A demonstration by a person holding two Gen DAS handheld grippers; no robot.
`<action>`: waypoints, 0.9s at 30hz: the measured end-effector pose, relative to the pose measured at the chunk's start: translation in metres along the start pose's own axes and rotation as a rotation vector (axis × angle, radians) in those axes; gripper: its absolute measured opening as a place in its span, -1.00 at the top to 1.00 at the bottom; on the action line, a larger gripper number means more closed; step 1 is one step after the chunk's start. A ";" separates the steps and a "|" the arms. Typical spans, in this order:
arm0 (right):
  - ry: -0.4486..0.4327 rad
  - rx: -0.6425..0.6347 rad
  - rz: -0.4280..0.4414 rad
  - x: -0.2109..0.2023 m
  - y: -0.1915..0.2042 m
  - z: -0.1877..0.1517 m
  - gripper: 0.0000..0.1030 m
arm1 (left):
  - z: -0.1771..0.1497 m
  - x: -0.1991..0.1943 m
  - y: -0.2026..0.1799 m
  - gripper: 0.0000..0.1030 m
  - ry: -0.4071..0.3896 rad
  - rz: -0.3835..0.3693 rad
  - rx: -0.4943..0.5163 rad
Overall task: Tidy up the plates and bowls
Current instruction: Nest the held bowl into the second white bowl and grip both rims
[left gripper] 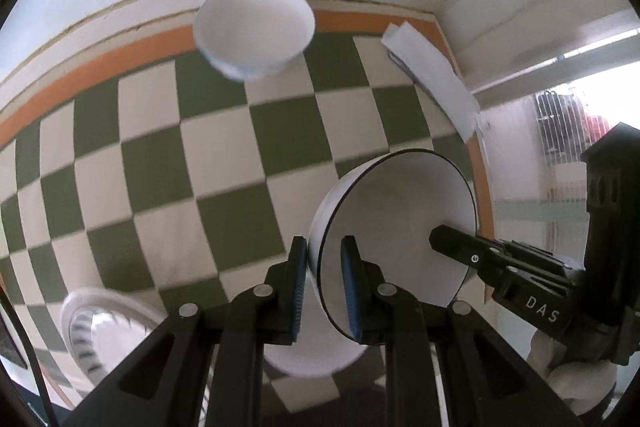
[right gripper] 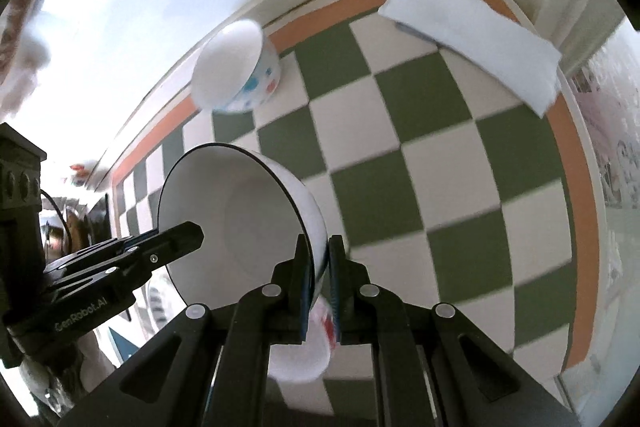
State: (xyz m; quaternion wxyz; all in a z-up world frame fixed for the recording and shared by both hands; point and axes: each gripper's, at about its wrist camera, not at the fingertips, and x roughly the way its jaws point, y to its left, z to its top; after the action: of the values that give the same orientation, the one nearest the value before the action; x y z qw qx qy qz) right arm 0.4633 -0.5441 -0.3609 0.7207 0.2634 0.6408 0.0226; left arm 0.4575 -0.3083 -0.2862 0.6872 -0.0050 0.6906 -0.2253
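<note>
A white bowl with a thin dark rim [left gripper: 400, 227] is held above the checkered desk [left gripper: 200, 167] by both claws at once, tilted so that its opening is turned sideways. In the left wrist view, the left claw [left gripper: 324, 287] is seen clamped on the bowl's wall near the rim, one blue pad against the outside and the other inside the opening, while the right claw [left gripper: 444, 241] is seen reaching in from the right edge onto the opposite side of the bowl. In the right wrist view, the same bowl [right gripper: 240, 219] is gripped by the right claw [right gripper: 319, 283], its pads pressed together on the wall, and the left claw [right gripper: 188, 233] is seen entering from the left. A smaller white bowl with blue and red spots [right gripper: 240, 75] is seen farther off on the desk near the orange border, well apart from the held bowl; its edges are blurred. A folded white cloth [right gripper: 476, 43] is laid near the far corner of the desk. At the lower left of the left wrist view, a white plate with a patterned rim [left gripper: 104, 327] is seen lying on the desk, partly hidden by the claw's frame.
</note>
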 end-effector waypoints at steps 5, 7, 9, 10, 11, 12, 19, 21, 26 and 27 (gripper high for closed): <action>0.029 -0.020 0.000 -0.007 0.003 -0.038 0.80 | -0.030 -0.003 0.006 0.71 0.015 0.004 0.001; 0.046 -0.022 0.001 -0.001 0.003 -0.047 0.80 | -0.039 0.000 0.011 0.71 0.024 0.005 -0.003; 0.060 -0.022 -0.002 0.006 0.005 -0.053 0.80 | -0.045 0.005 0.015 0.71 0.039 0.006 -0.009; 0.068 -0.025 -0.005 0.010 0.006 -0.056 0.79 | -0.048 0.009 0.018 0.71 0.049 0.009 -0.014; 0.076 -0.021 -0.005 0.014 0.006 -0.059 0.79 | -0.051 0.013 0.020 0.71 0.058 0.013 -0.016; 0.086 -0.019 -0.006 0.018 0.006 -0.062 0.78 | -0.053 0.016 0.022 0.71 0.064 0.016 -0.019; 0.137 -0.028 -0.025 0.042 0.007 -0.072 0.77 | -0.063 0.032 0.027 0.71 0.096 0.062 -0.003; 0.152 -0.017 -0.025 0.048 0.005 -0.072 0.77 | -0.064 0.037 0.027 0.71 0.107 0.071 0.002; 0.173 -0.015 -0.037 0.056 0.004 -0.072 0.76 | -0.065 0.046 0.026 0.71 0.118 0.100 0.017; 0.176 -0.020 -0.043 0.057 0.004 -0.072 0.76 | -0.065 0.047 0.025 0.71 0.119 0.106 0.022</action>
State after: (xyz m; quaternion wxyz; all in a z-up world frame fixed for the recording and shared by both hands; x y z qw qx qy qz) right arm 0.4069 -0.4940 -0.4140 0.6644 0.2395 0.7070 0.0365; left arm 0.4008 -0.2805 -0.3417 0.6559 0.0526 0.7270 -0.1961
